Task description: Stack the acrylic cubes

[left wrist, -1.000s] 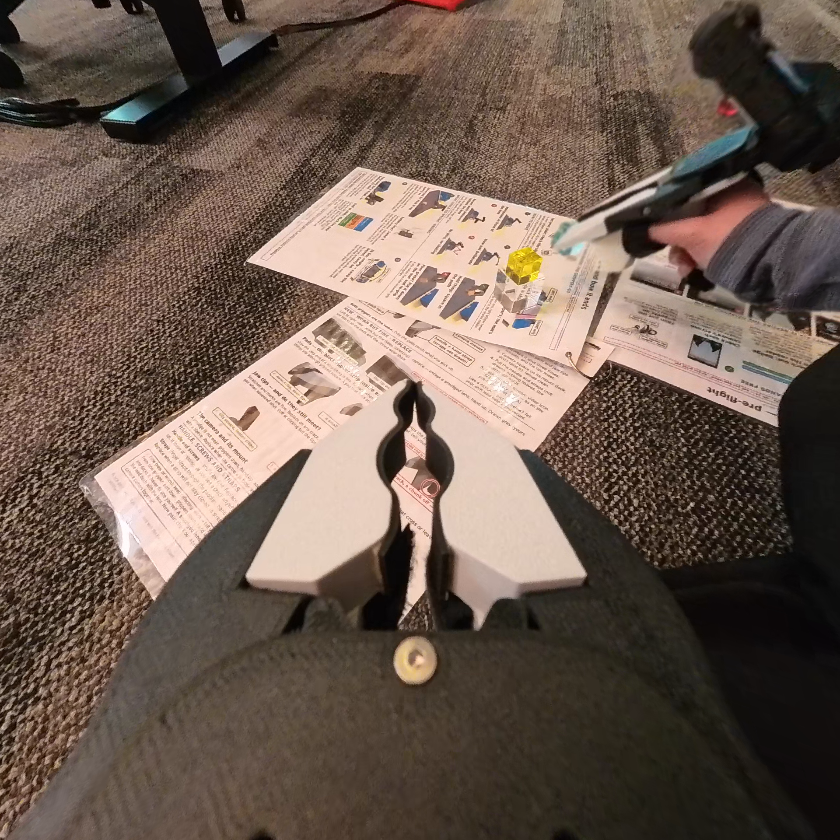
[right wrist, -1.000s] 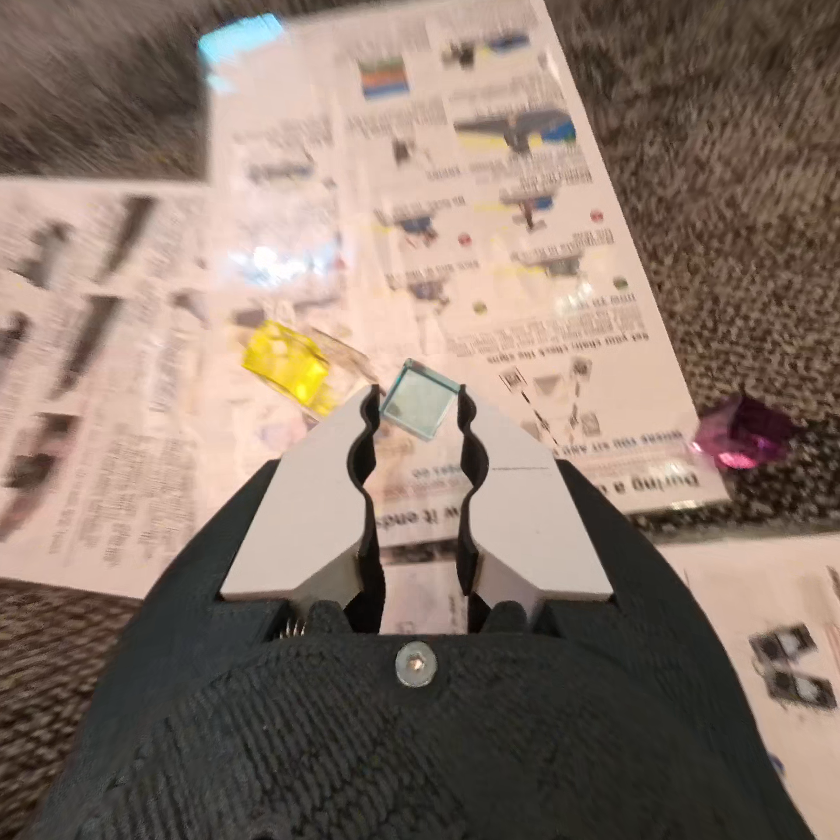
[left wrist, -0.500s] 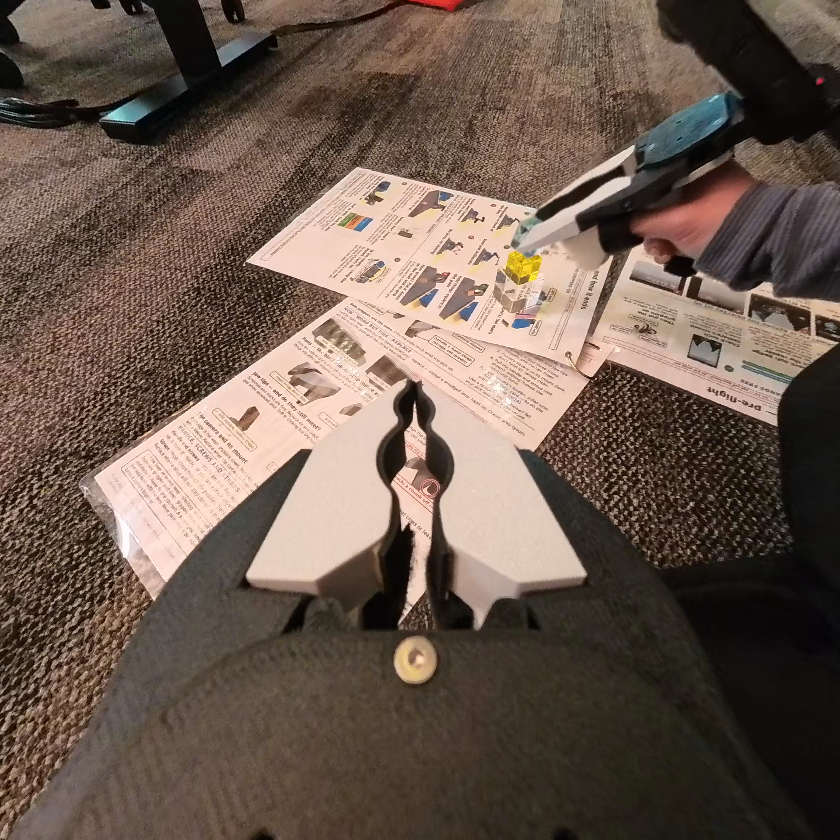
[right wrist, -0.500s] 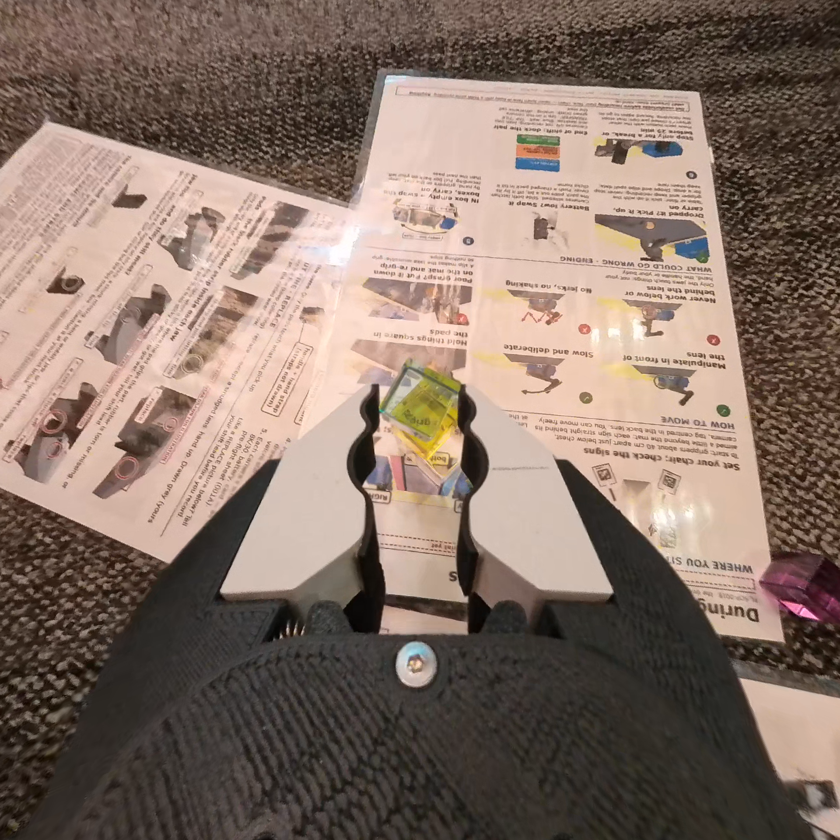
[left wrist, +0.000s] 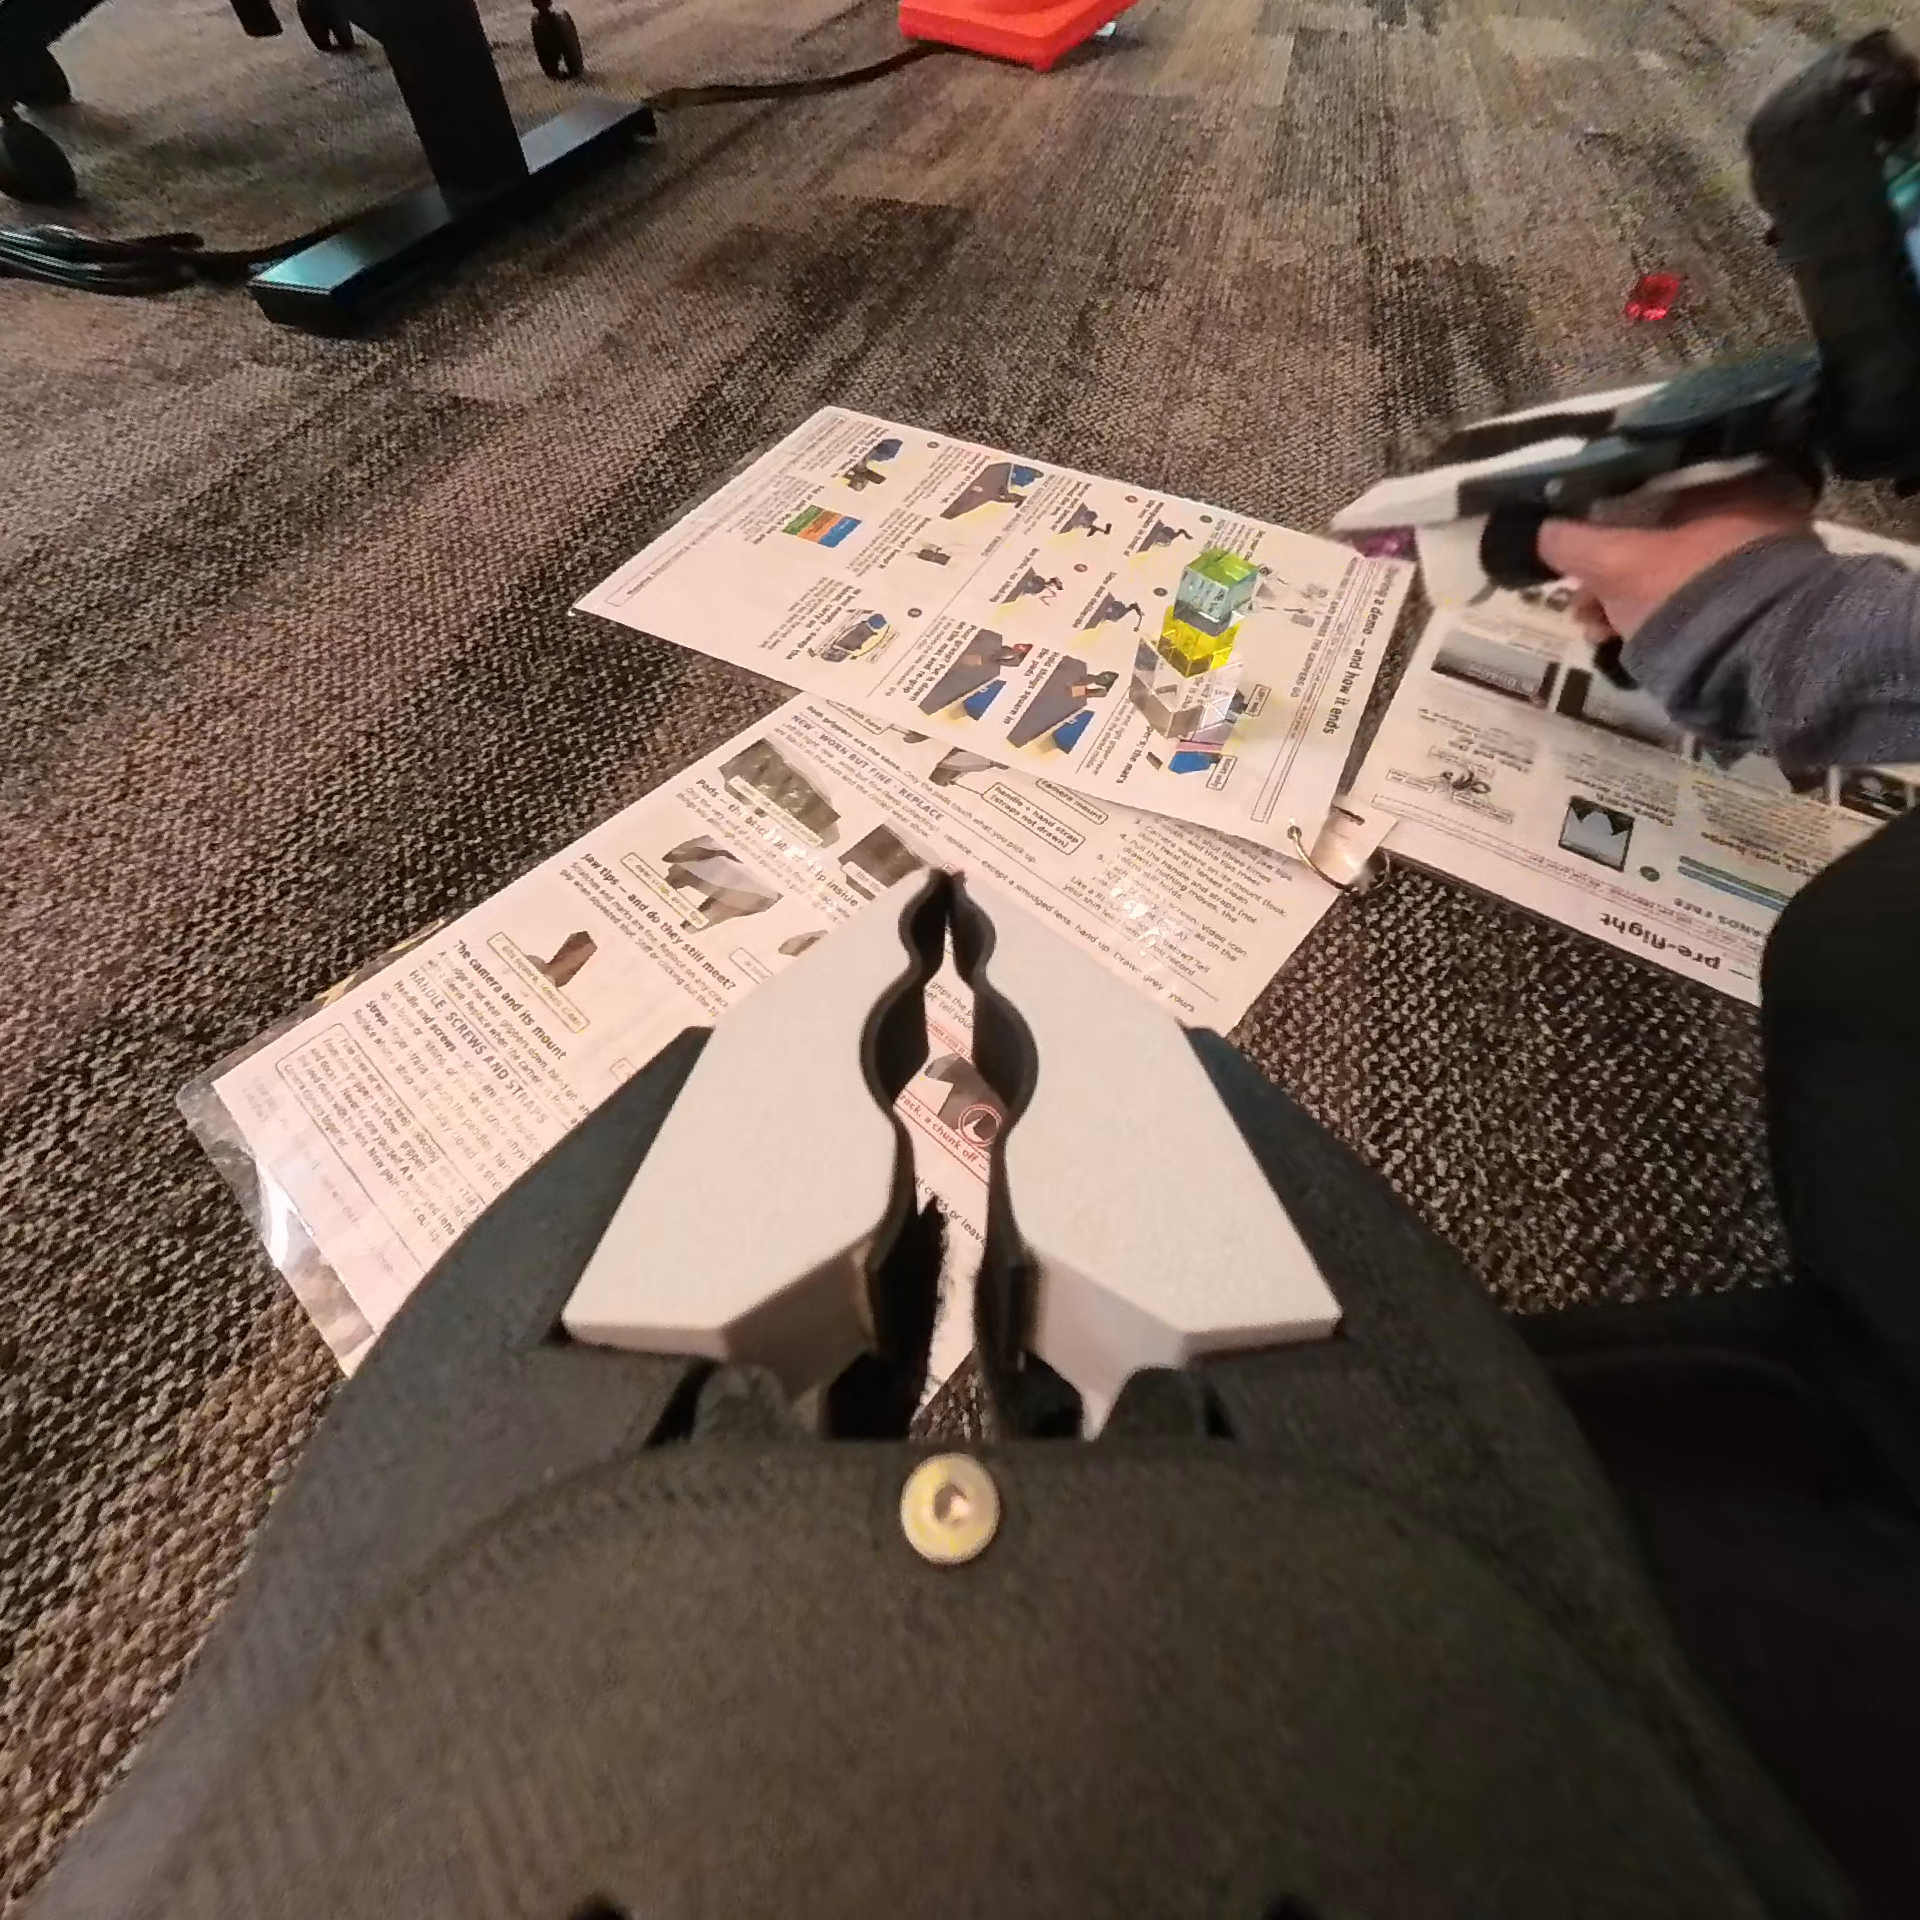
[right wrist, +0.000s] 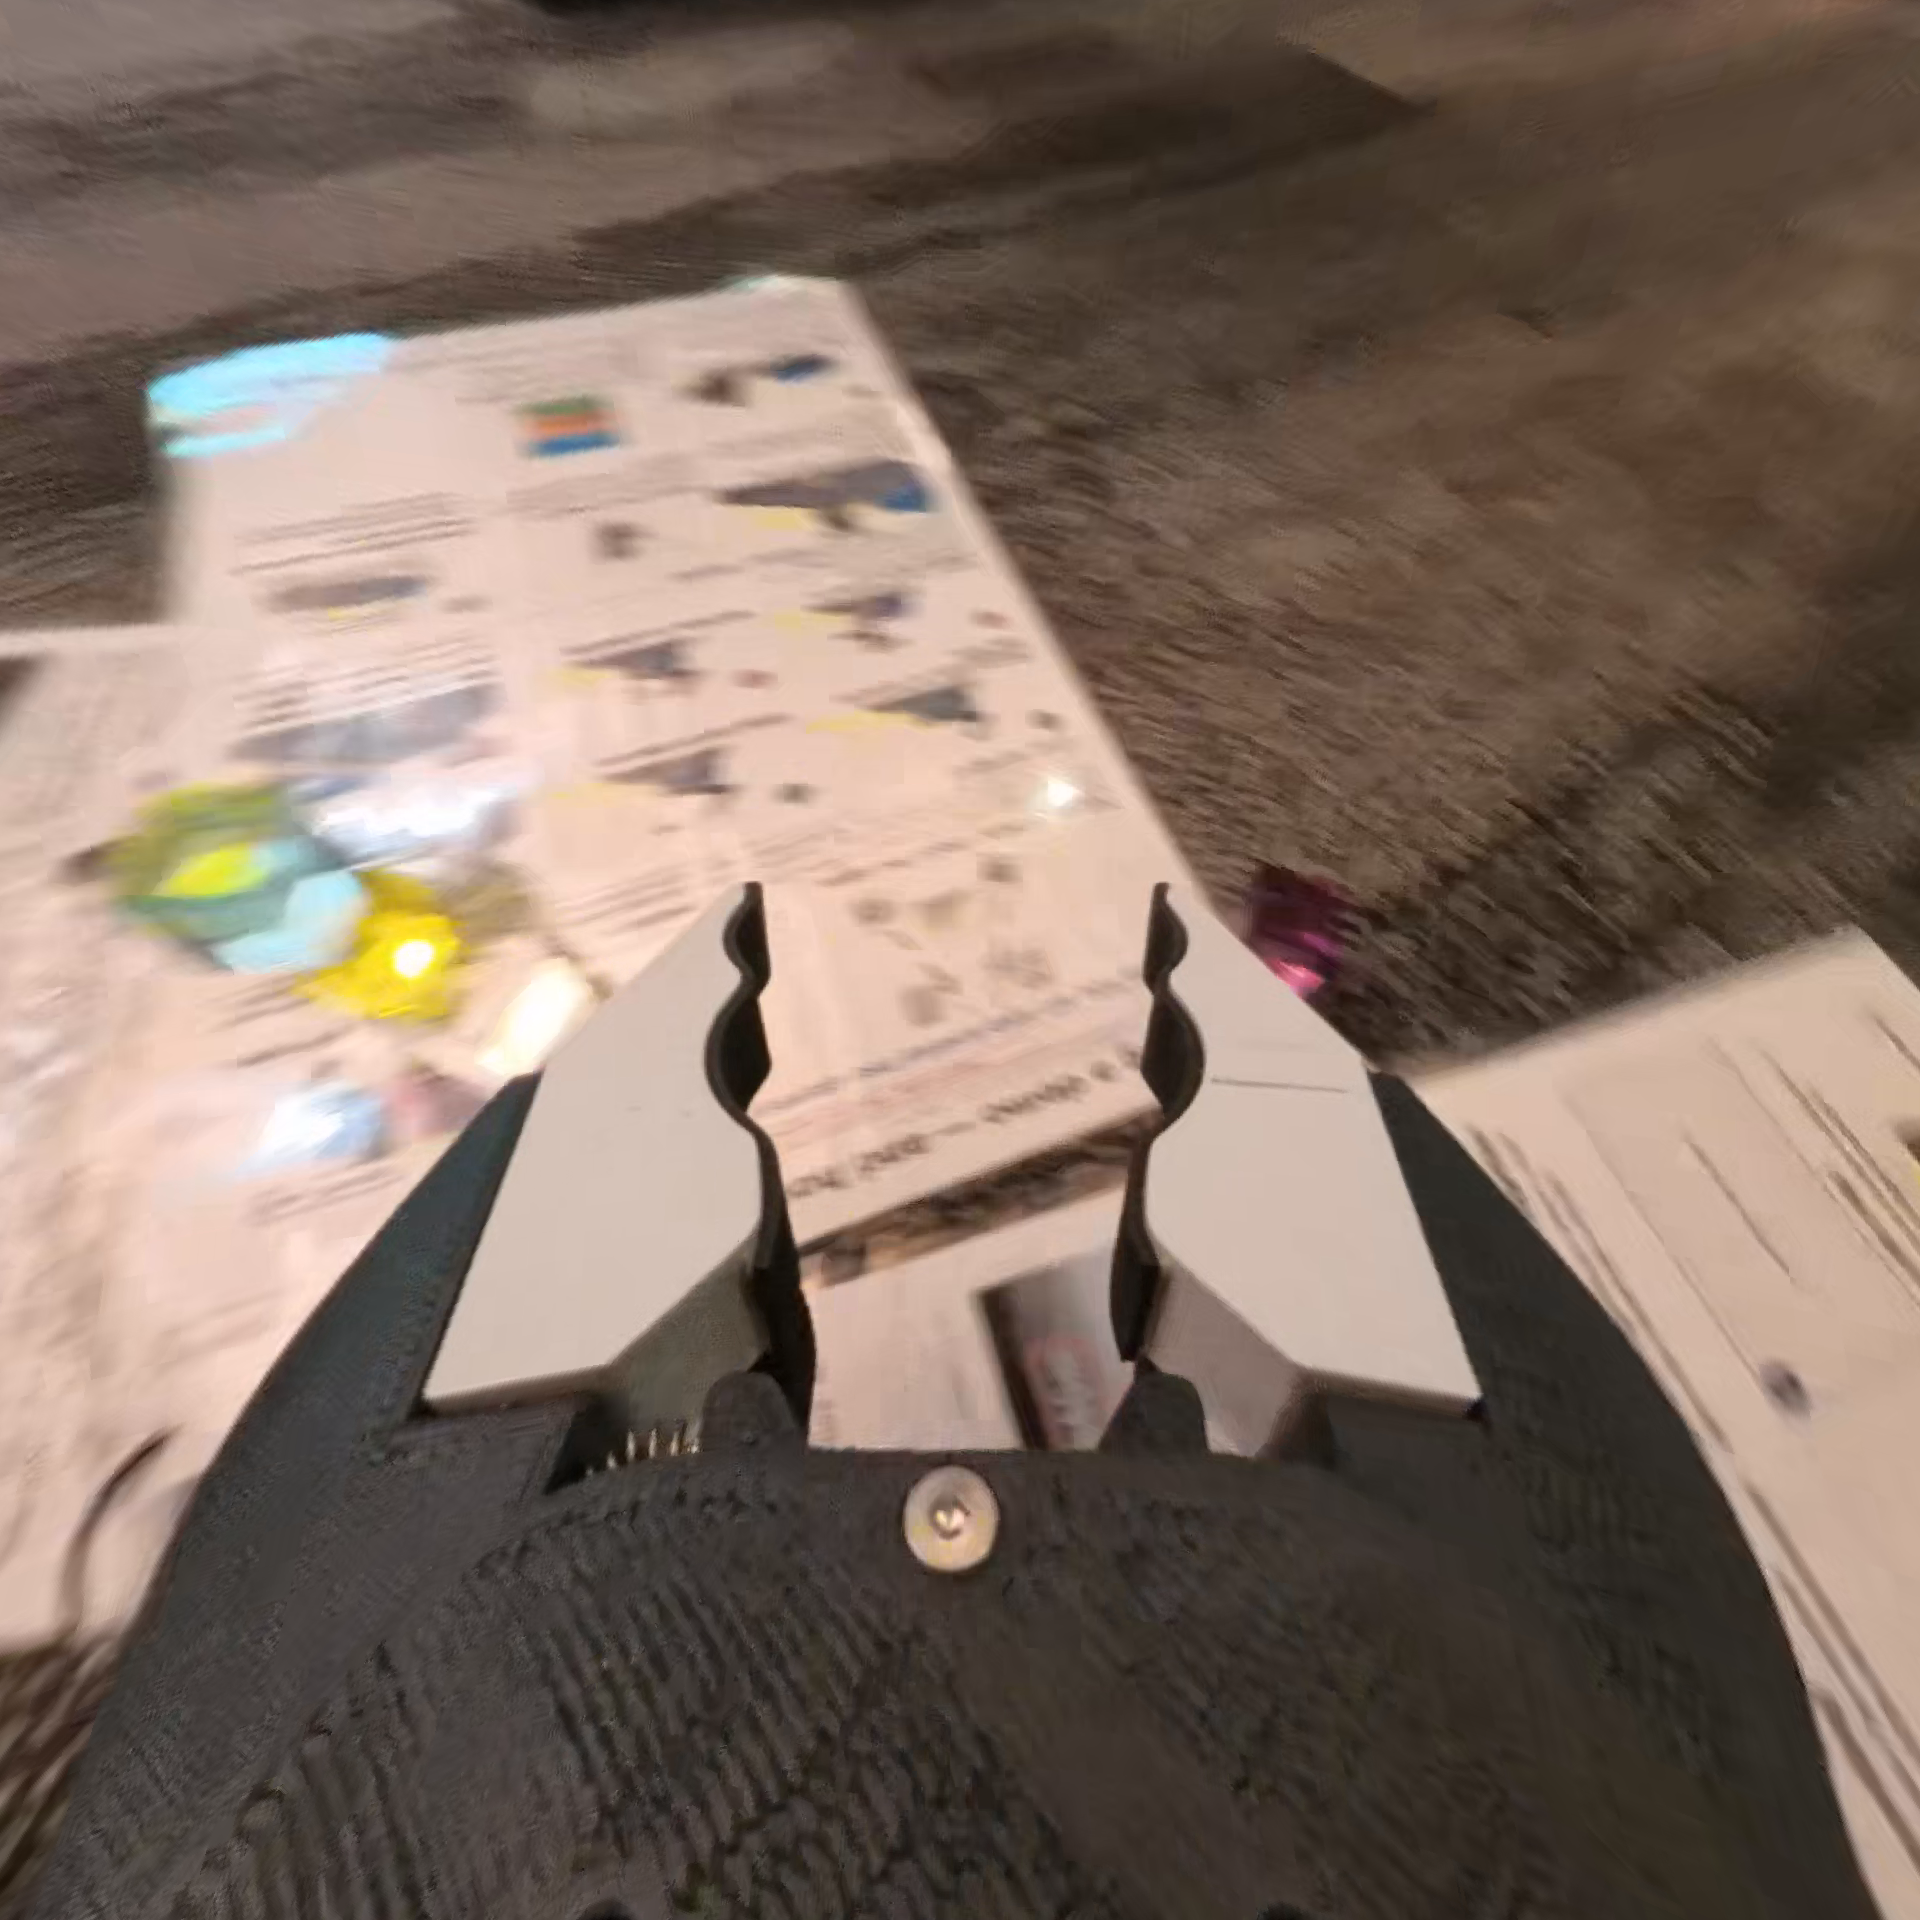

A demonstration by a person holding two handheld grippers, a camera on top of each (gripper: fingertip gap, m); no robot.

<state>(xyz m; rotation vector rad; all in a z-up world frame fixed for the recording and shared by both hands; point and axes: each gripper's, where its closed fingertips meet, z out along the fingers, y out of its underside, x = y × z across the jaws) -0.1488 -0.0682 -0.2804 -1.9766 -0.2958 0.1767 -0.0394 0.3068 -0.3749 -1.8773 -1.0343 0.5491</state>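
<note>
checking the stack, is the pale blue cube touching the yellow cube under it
Touching. In the left wrist view the pale blue cube sits directly on the yellow cube, no gap between them. The right hand-held gripper is off to the side, clear of it.

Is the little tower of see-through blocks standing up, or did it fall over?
Standing up. The tower has a clear block at the bottom, a yellow one on that and a pale blue-green one on top, on a printed sheet.

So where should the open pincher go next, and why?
Probably toward the purple block on the carpet. The right gripper is open and empty, that block lies loose just past its right fingertip, and the stack already has three blocks.
</note>
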